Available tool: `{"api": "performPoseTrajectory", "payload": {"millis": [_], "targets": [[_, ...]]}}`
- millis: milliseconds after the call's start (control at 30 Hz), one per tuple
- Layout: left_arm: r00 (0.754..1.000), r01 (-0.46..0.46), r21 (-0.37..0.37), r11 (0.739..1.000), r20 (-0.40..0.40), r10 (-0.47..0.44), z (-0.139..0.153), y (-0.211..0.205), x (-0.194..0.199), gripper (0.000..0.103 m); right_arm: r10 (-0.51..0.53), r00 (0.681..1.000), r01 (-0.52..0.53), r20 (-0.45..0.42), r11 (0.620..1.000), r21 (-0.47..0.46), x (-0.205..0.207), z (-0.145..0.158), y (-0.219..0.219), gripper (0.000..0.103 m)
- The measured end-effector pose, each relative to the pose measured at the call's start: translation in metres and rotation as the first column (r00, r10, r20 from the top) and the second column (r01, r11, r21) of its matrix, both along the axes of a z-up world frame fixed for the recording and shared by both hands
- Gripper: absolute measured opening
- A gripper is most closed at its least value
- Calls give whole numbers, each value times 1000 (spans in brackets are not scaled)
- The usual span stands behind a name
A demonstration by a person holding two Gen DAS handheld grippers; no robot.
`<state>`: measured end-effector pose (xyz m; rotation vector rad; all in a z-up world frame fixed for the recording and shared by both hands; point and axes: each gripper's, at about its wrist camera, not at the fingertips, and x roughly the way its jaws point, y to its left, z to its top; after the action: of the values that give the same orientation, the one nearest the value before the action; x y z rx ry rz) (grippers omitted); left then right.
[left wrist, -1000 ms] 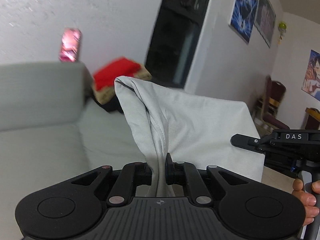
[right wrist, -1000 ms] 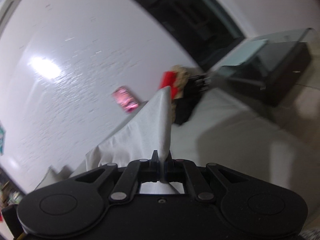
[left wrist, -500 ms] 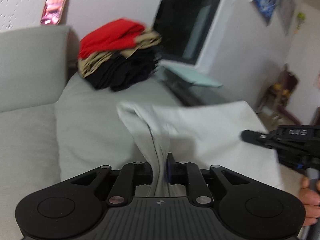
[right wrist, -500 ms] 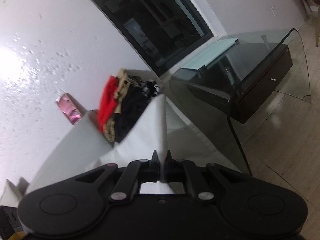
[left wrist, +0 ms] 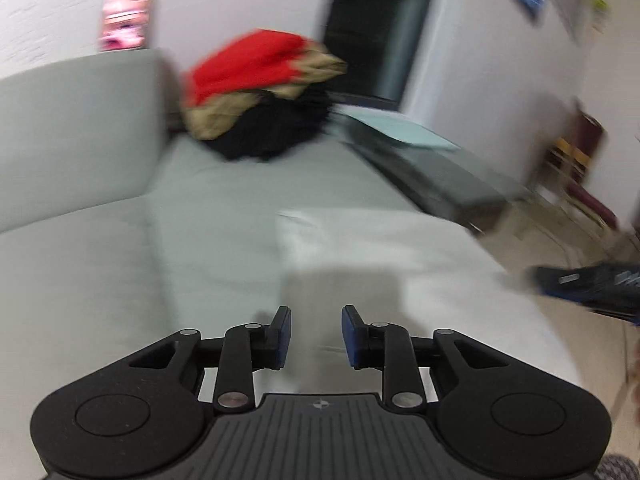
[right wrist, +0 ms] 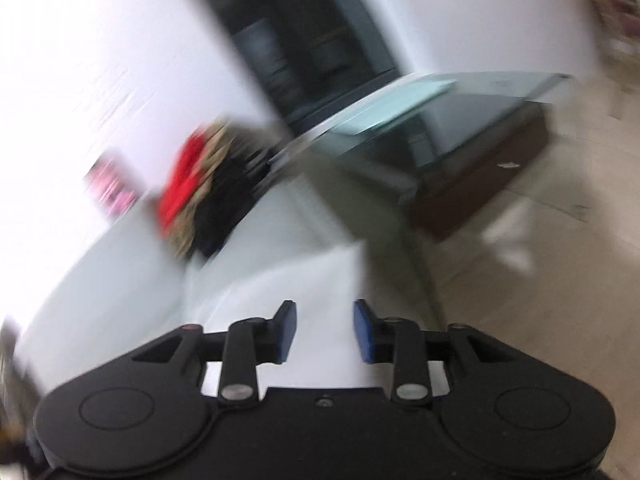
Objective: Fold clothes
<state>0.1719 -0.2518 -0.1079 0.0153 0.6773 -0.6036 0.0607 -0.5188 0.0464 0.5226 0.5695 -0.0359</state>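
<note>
A pale grey garment (left wrist: 400,256) lies folded flat on the sofa seat (left wrist: 216,208), just ahead of my left gripper (left wrist: 315,334). That gripper's jaws are opening, blue pads apart, nothing pressed between them. My right gripper (right wrist: 324,330) hovers over the same pale garment (right wrist: 304,280) near the seat's right edge; its jaws are opening too and grip nothing. In the left wrist view the right gripper (left wrist: 592,288) shows blurred at the right edge.
A pile of red, tan and black clothes (left wrist: 260,96) sits at the sofa's far end. A glass table (right wrist: 432,120) with a dark cabinet stands right of the sofa. The sofa backrest (left wrist: 76,136) rises on the left. Chairs (left wrist: 580,168) stand by the far wall.
Both grippers let go of the pale garment and opened. The garment, held up a second ago, now lies flat on the seat. Both grippers came down towards it.
</note>
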Motion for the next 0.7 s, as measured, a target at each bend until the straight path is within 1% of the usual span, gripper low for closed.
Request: {"api": "performPoseTrajectory", "payload": {"millis": [33, 67, 100, 167, 200, 233, 267, 300, 333, 367, 433, 500, 533, 567, 633, 700], "targets": [[999, 36, 22, 999, -11, -35, -5, -13, -4, 32, 44, 999, -44, -17, 999, -27, 2, -4, 11, 14], [998, 62, 66, 996, -33, -60, -13, -25, -5, 35, 58, 997, -61, -49, 996, -61, 4, -9, 20, 14], [998, 53, 124, 991, -38, -49, -18, -29, -8, 38, 48, 995, -57, -86, 993, -106, 3, -14, 26, 14], [999, 35, 238, 971, -46, -25, -28, -35, -15, 38, 6, 988, -38, -152, 977, -210, -4, -21, 29, 6], [999, 24, 259, 966, -43, -13, -24, -28, -19, 38, -27, 985, -15, -170, 970, -242, -14, -21, 27, 6], [999, 12, 279, 960, -39, -1, -21, -21, -24, 37, -50, 981, 1, -185, 966, -258, -25, -19, 24, 9], [1000, -6, 298, 955, -27, 15, -17, -14, -30, 35, -68, 977, 12, -201, 963, -270, -36, -17, 21, 11], [999, -24, 315, 949, -14, 30, -13, -6, -37, 31, -78, 975, 18, -210, 962, -273, -45, -13, 19, 11], [999, -35, 297, 954, -5, 38, -8, -1, -43, 31, -76, 975, 18, -209, 964, -265, -53, -10, 19, 11], [1000, -23, 258, 966, -10, 27, -4, 1, -46, 32, -68, 977, 15, -203, 967, -253, -59, -6, 21, 11], [1000, 10, 191, 981, -26, -5, 1, -2, -52, 37, -27, 985, -9, -168, 978, -211, -65, 1, 32, 11], [998, 34, 189, 981, -55, -24, -6, -16, -53, 40, 14, 988, -42, -154, 982, -182, -64, 2, 44, 11], [997, 46, 189, 981, -70, -33, -10, -23, -53, 40, 23, 986, -52, -164, 982, -180, -64, 1, 49, 11], [993, 55, 226, 973, -117, -29, -21, -30, -48, 41, 25, 982, -61, -186, 981, -185, -60, -4, 53, 11], [987, 38, 298, 954, -159, 11, -37, -34, -49, 42, 13, 967, -67, -255, 977, -203, -57, -15, 59, 10], [987, 28, 321, 947, -160, 25, -33, -26, -58, 42, 7, 953, -69, -304, 979, -193, -66, -17, 61, 10]]}}
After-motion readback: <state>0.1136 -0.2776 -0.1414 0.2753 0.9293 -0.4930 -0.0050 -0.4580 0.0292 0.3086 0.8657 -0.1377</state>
